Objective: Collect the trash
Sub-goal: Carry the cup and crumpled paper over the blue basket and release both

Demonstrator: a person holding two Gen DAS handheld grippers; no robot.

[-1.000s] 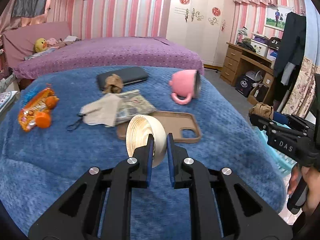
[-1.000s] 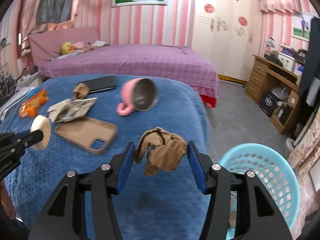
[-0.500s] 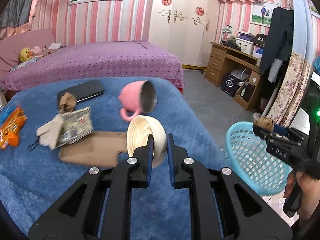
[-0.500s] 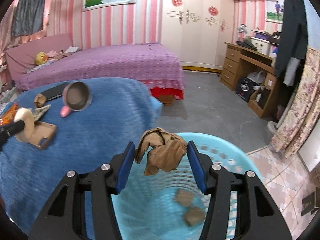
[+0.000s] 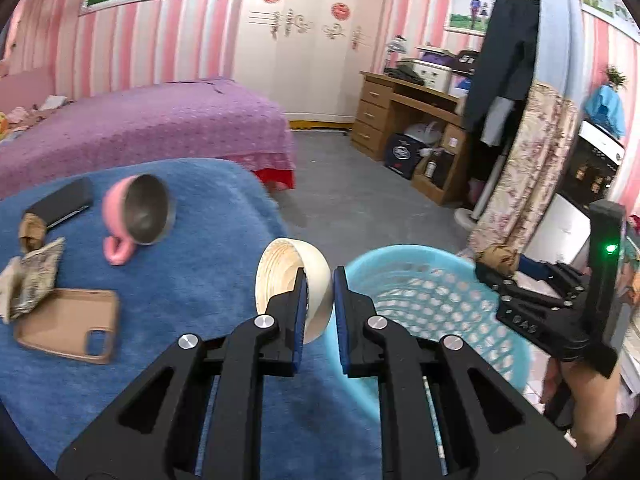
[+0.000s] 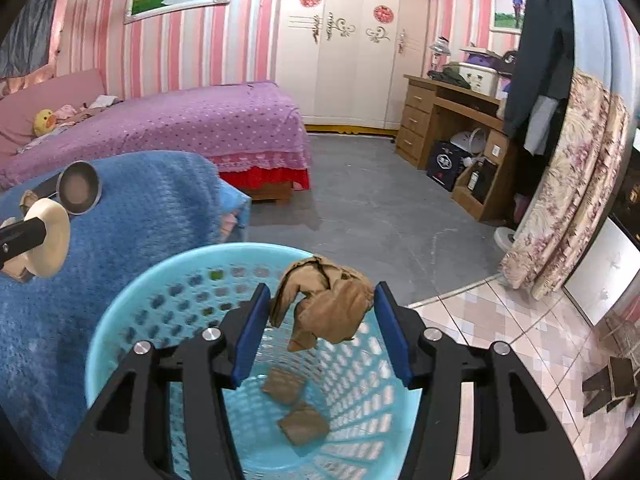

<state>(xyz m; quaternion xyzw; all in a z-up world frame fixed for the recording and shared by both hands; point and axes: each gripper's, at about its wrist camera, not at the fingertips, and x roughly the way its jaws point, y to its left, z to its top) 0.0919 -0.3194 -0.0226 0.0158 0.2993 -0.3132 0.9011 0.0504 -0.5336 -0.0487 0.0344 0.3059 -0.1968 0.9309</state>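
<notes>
The right gripper's (image 6: 318,326) jaws pinch a crumpled brown paper wad (image 6: 324,304) directly over the blue basket (image 6: 120,312), seemingly ready for dropping. The left gripper's (image 5: 320,304) narrow jaws clamp a tape roll (image 5: 288,280) by its wall, short of the basket rim.

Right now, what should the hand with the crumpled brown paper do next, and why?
Probably open the right tool and let go. The crumpled brown paper it grips hangs over the mouth of the blue basket, where two brown scraps already lie, so it should drop straight in.
</notes>
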